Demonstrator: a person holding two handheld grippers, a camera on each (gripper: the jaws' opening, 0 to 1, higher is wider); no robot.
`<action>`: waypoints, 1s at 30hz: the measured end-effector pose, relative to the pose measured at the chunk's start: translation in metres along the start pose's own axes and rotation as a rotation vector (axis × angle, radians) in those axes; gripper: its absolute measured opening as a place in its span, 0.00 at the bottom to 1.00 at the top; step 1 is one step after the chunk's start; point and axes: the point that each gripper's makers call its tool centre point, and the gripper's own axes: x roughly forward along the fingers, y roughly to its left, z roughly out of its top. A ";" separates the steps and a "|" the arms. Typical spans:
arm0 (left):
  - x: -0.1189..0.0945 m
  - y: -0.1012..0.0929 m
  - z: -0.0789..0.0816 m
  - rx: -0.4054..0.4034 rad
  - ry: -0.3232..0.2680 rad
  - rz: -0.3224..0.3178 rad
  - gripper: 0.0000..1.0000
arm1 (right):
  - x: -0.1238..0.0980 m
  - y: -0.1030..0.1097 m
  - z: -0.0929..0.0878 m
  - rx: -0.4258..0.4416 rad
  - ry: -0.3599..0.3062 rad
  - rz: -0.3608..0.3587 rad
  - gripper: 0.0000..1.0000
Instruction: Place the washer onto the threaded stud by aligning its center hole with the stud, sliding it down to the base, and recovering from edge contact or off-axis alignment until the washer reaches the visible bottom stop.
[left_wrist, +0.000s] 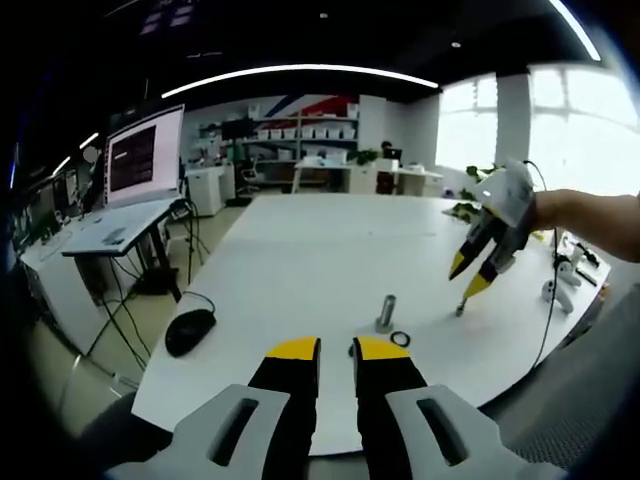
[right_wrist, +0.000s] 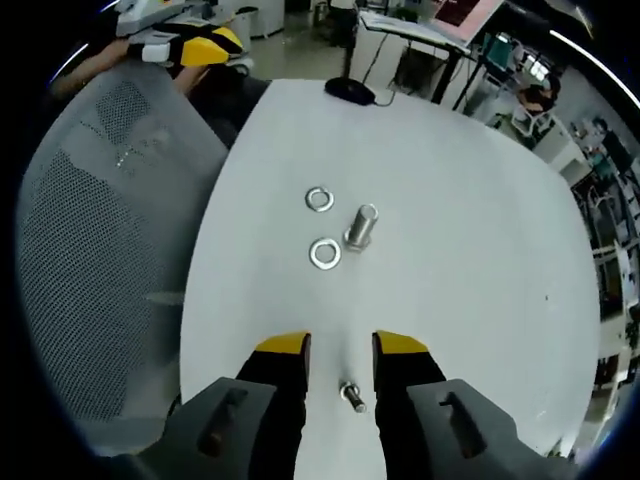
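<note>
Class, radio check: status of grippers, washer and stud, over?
Both hand-held grippers open, empty. Two washers flat on table beside upright stud; none threaded. Small bolt lies between right gripper jaws.

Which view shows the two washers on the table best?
The right gripper view: both washers, one and the other, lie flat beside the stud, seen from above. The left gripper view shows one washer small and dark beside the stud.

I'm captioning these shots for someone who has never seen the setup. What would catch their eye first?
Probably the upright threaded stud in the middle of the white table, with two loose washers lying flat beside it, neither on it. Next, the yellow-tipped right claw hovering over the table's edge, and a small bolt lying between its jaws.
</note>
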 end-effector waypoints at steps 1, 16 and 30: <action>0.000 0.000 0.000 0.000 -0.002 0.000 0.11 | 0.002 0.002 0.004 -0.010 -0.002 0.003 0.27; -0.001 0.000 0.003 0.008 -0.022 0.006 0.10 | 0.040 0.026 0.040 -0.063 0.011 0.078 0.27; -0.002 0.004 0.009 -0.025 -0.061 0.010 0.09 | 0.074 0.018 0.038 -0.015 0.050 0.120 0.26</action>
